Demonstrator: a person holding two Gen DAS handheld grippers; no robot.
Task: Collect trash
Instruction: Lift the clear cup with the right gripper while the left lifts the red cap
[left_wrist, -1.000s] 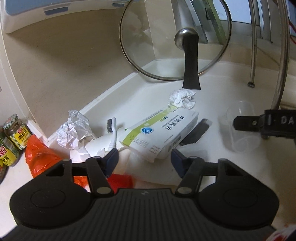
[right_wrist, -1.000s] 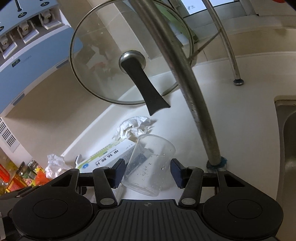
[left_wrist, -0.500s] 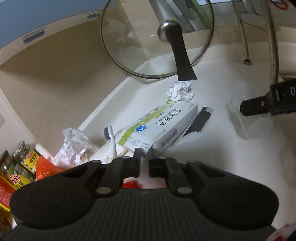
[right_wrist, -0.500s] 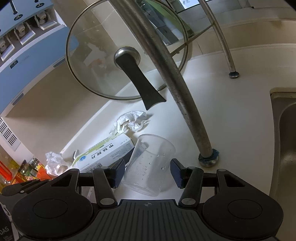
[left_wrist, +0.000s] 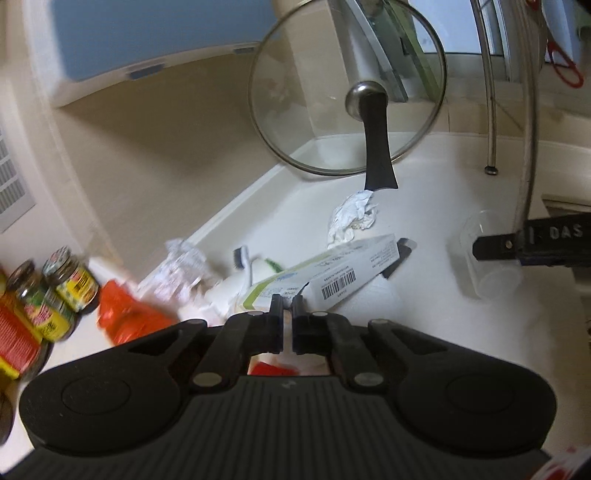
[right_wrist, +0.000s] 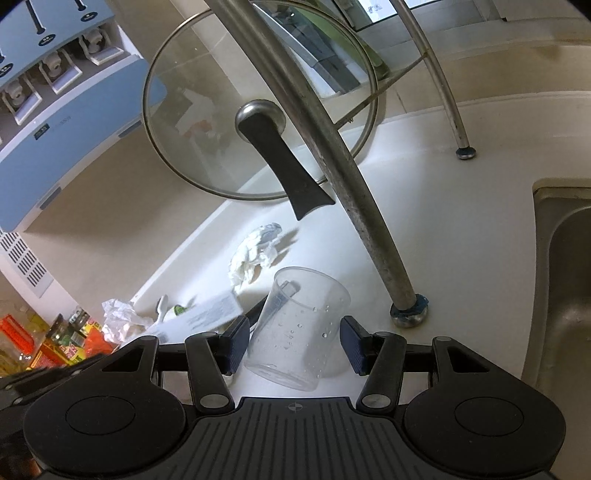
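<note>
My left gripper (left_wrist: 287, 308) is shut on the near edge of a white and green medicine box (left_wrist: 332, 273), which is tilted up off the counter. My right gripper (right_wrist: 291, 332) is open with a clear plastic cup (right_wrist: 299, 328) standing between its fingers; the cup also shows in the left wrist view (left_wrist: 484, 254). A crumpled white tissue (left_wrist: 352, 218) lies beyond the box, below the lid handle, and shows in the right wrist view (right_wrist: 255, 254). Another crumpled paper wad (left_wrist: 177, 266) and an orange plastic bag (left_wrist: 125, 314) lie at the left. The box shows blurred in the right wrist view (right_wrist: 210, 314).
A glass pot lid (left_wrist: 347, 110) leans against the back wall. A white brush (left_wrist: 243, 266) and a black flat item (left_wrist: 399, 254) lie by the box. Jars (left_wrist: 70, 284) stand at the far left. A steel rack leg (right_wrist: 369, 229) and a sink (right_wrist: 565, 288) are at the right.
My left gripper closed on the box edge and lifted it, tilting it up. My right gripper stayed open around the cup and drew back slightly.
</note>
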